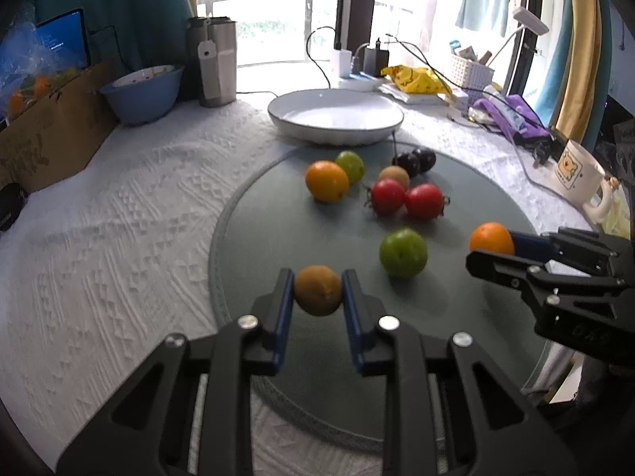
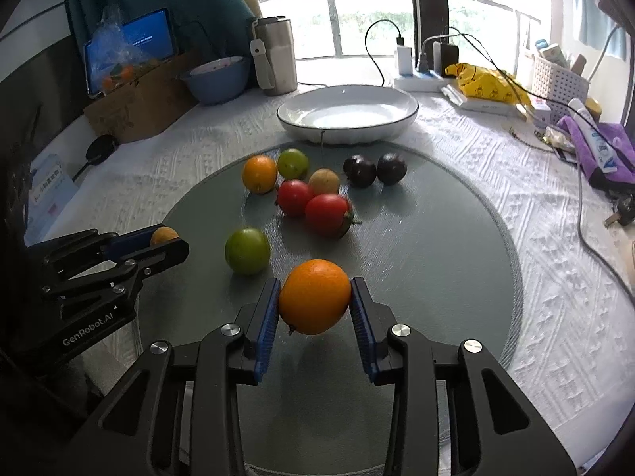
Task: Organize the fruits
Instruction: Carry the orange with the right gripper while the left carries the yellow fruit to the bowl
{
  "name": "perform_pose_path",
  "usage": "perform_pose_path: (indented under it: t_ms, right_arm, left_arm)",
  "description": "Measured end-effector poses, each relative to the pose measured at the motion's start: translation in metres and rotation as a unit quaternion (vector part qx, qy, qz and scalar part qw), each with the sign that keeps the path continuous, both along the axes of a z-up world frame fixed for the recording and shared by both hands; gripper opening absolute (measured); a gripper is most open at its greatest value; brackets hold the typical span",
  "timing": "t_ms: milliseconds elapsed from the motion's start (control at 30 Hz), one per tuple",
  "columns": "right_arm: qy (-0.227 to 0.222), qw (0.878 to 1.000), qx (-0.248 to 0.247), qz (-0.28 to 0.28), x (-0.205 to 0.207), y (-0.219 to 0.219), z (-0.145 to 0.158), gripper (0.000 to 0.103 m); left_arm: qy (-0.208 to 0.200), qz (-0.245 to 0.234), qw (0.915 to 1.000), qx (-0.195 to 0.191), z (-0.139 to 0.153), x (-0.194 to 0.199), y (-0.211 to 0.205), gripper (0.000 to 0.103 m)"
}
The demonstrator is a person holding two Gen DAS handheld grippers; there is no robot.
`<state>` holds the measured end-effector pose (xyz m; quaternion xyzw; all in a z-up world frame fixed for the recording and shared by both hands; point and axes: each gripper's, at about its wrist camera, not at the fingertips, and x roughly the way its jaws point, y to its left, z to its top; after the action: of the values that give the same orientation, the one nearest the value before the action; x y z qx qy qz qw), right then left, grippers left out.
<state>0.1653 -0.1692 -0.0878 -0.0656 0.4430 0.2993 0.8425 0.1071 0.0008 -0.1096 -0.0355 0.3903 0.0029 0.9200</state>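
A: How far along is the sorting?

B: Barely begun, I'd say. The white dish (image 2: 347, 113) at the far edge of the round grey mat (image 2: 436, 277) has nothing in it, and most of the fruit lies on the mat: an orange (image 2: 259, 173) touching a green fruit (image 2: 293, 164) near the mat's far left, two red tomatoes (image 2: 313, 206) pressed together with a small brown fruit (image 2: 324, 181) just behind them, two dark plums (image 2: 375, 169) nearest the dish, and another green fruit (image 2: 247, 251) alone toward the middle.

A: And the grippers?

B: Both are loaded. The left gripper (image 1: 317, 289) pinches a brown fruit (image 1: 317, 290) over the mat's near left edge; the right gripper (image 2: 314, 297) clamps a second orange (image 2: 314, 296) over the near middle, and a shadow beneath suggests it's lifted.

A: Does either camera add anything?

B: The left one shows a cartoon mug (image 1: 575, 176) at the table's right edge, absent from the right one. The right one shows a booklet (image 2: 49, 194) and a dark puck (image 2: 101, 148) at the table's left edge more plainly, and separates the plums
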Motion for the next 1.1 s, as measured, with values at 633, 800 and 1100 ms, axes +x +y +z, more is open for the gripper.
perform_pose_path:
  t_ms: [633,800,1100]
  right_arm:
    - [-0.044,0.999,0.017,-0.011,0.055,-0.003,0.032,0.038]
    - [-0.052,0.998,0.016,-0.009,0.071,-0.003,0.038,0.038]
    - [-0.068,0.997,0.024,-0.009,0.106,0.002,0.051,0.038]
  left_arm:
    - [-0.038,-0.001,0.9989,-0.029,0.034,0.045,0.009,0.025]
    - [-0.044,-0.002,0.9981,-0.043,0.042,0.064,0.013,0.025]
    - [-0.052,-0.005,0.9967,-0.061,0.054,0.102,0.023,0.025]
